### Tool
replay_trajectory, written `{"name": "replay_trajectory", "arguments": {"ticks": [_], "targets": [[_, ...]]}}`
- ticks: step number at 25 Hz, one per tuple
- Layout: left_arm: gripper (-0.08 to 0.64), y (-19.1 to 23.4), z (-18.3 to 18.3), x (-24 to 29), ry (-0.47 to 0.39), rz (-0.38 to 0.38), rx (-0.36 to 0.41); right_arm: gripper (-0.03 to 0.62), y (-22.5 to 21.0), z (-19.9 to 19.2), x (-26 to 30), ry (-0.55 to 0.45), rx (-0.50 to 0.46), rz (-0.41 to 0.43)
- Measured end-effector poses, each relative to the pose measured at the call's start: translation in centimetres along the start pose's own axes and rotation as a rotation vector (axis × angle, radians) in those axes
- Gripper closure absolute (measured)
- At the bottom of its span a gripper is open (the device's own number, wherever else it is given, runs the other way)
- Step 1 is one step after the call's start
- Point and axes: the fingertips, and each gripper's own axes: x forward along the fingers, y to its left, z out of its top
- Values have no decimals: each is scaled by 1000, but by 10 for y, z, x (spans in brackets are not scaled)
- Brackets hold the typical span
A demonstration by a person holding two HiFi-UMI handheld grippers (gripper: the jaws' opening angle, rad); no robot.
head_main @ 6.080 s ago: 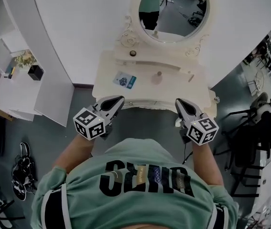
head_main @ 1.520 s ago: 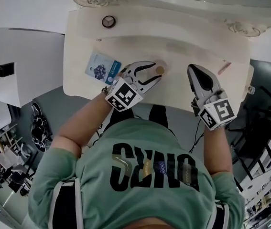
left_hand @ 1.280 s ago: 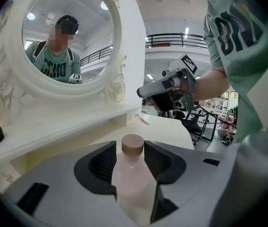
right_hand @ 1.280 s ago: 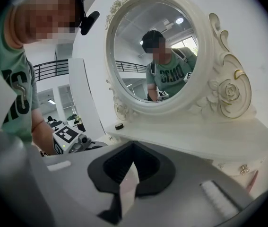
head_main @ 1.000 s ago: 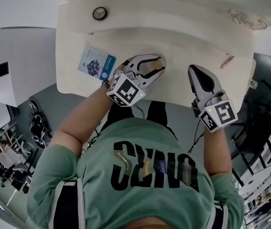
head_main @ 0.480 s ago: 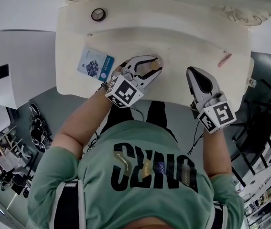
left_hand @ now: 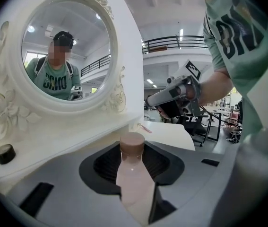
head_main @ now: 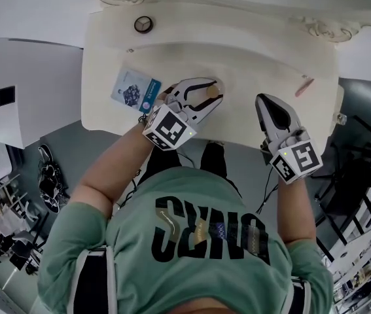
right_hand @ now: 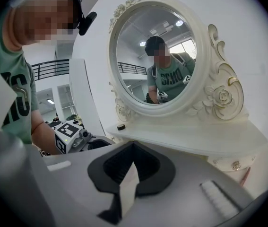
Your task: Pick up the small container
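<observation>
Wears a green short-sleeved T-shirt (head_main: 198, 195) with big dark lettering and dark, white-edged side panels. Carries a white-and-black left gripper (head_main: 213, 91) and right gripper (head_main: 262, 99), each capped by a cube (head_main: 167, 126) of black-and-white square markers.

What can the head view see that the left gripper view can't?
Only the head view shows the blue-and-white packet lying on the dresser top. Only the left gripper view shows the mirror glass with the person's reflection in it. Both show the small container held between the left gripper jaws, the right gripper with nothing in it, and the little black round thing on the shelf.
</observation>
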Motion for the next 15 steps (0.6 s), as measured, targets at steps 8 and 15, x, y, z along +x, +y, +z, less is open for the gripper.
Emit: {"name": "replay_trajectory", "arguments": {"ticks": [8, 15], "targets": [[419, 2, 34, -23, -31, 20, 9, 584, 11, 28, -6, -30, -28, 5], [419, 1, 65, -40, -54, 18, -4, 584, 21, 51, -11, -53, -51, 11]]}}
